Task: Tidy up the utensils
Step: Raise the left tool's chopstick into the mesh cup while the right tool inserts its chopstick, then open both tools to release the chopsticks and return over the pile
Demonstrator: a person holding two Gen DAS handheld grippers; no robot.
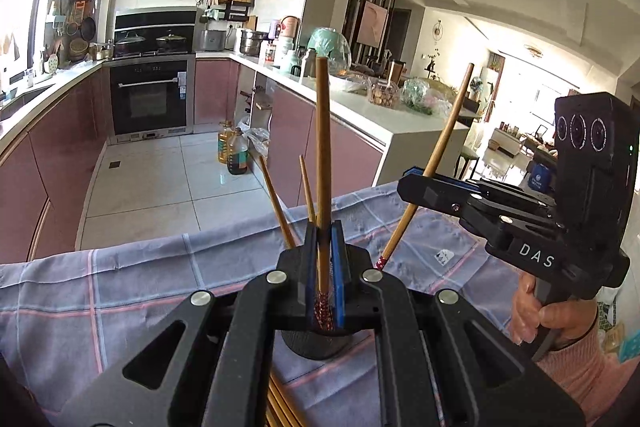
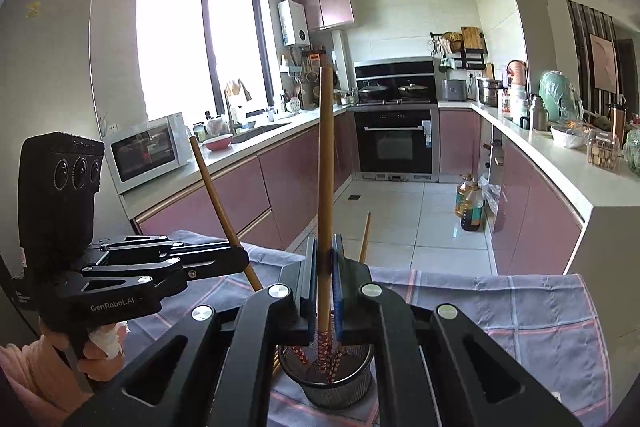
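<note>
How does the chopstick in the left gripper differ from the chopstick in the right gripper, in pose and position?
In the left wrist view, the left gripper's chopstick stands nearly upright, while the right gripper's chopstick leans to the right. The left gripper clamps its chopstick near the patterned red end; the right gripper clamps higher on the shaft, its red end hanging free. Both are brown, and both jaws are shut on them.

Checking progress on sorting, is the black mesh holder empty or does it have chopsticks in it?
Not empty: the mesh holder has patterned chopstick ends standing inside it.
</note>
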